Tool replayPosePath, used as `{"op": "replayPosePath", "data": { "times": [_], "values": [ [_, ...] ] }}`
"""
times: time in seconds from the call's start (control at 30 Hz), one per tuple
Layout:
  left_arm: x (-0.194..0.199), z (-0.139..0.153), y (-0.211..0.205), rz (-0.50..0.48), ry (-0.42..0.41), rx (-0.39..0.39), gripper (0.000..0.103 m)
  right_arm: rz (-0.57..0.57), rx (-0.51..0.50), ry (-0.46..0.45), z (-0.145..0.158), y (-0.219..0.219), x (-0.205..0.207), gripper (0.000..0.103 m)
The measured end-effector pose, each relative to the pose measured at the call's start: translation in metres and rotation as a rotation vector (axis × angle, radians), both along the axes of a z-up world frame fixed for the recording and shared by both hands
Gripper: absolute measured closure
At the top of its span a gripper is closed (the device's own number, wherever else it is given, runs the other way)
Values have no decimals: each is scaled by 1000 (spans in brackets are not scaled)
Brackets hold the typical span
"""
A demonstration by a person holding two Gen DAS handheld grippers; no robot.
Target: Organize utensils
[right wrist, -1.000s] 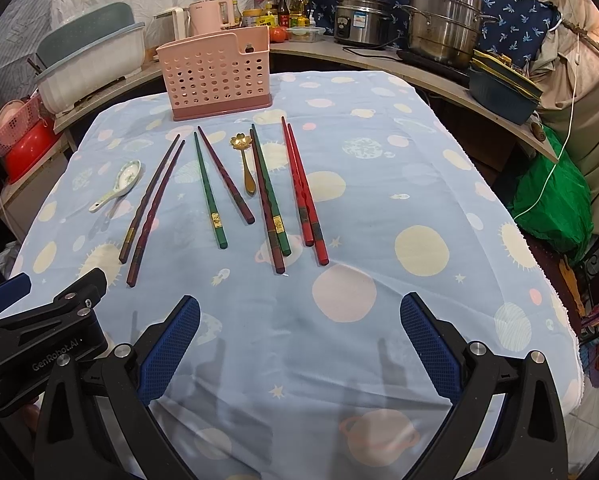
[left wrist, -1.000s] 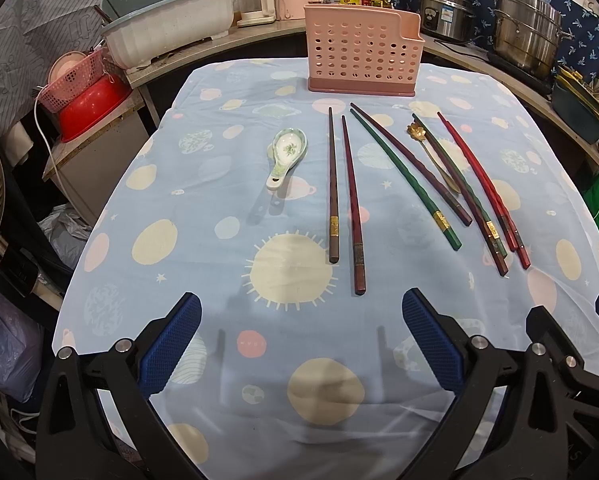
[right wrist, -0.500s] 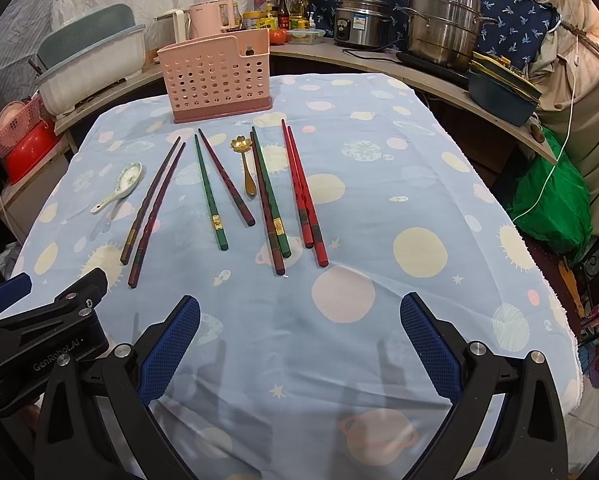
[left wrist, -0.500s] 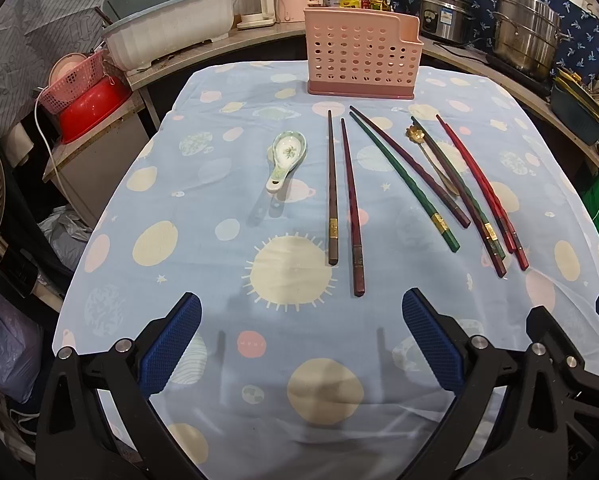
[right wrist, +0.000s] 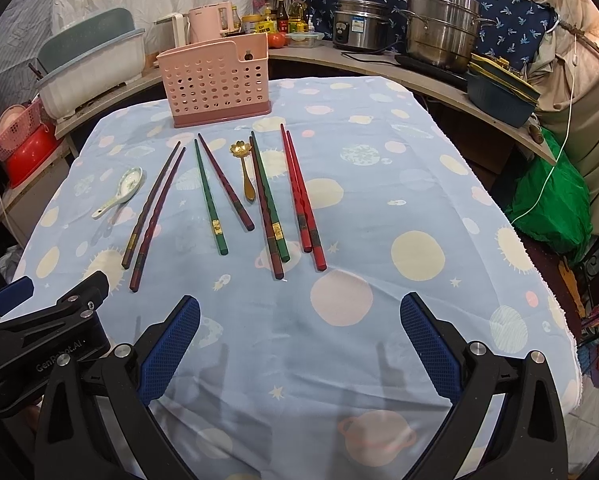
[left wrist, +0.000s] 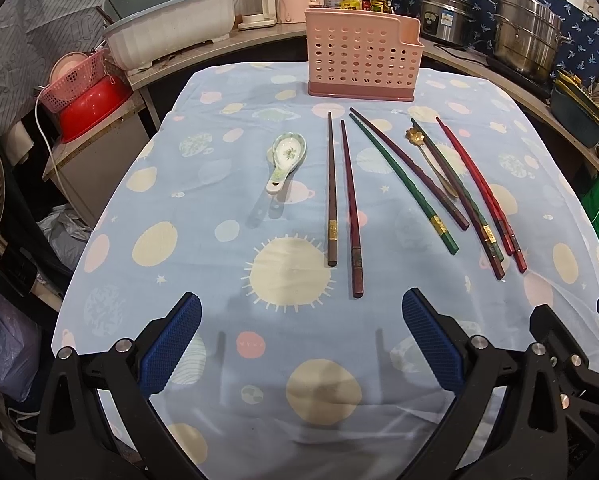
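The left gripper [left wrist: 299, 344] had its blue fingers [left wrist: 171, 344] spread wide, and they held nothing. The right gripper [right wrist: 299, 344] was just the same, wide and touching nothing. Both hung over the near end of the counter [right wrist: 399, 184], well in front of the pink basket [right wrist: 215, 84]. The chopsticks [left wrist: 349, 208] lay flat in pairs in front of the basket, thick ends toward the fingers, maybe so they were easy to grab. The white spoon [left wrist: 285, 160] lay to the basket's left front and the gold spoon [right wrist: 245, 172] among the chopsticks. Nothing was in the basket yet, I think
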State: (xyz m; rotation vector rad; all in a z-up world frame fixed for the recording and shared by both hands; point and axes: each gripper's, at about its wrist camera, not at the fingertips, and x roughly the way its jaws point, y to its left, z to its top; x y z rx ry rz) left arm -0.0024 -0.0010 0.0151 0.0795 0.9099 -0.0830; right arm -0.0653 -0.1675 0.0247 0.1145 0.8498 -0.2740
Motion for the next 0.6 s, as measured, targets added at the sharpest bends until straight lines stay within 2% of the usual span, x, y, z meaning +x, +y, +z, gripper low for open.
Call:
{"op": "replayPosePath", "data": {
  "times": [0.6],
  "values": [
    [2,-2,1,3,8,-4,7,-11,3,5,-4,-7,1,7]
  ]
}}
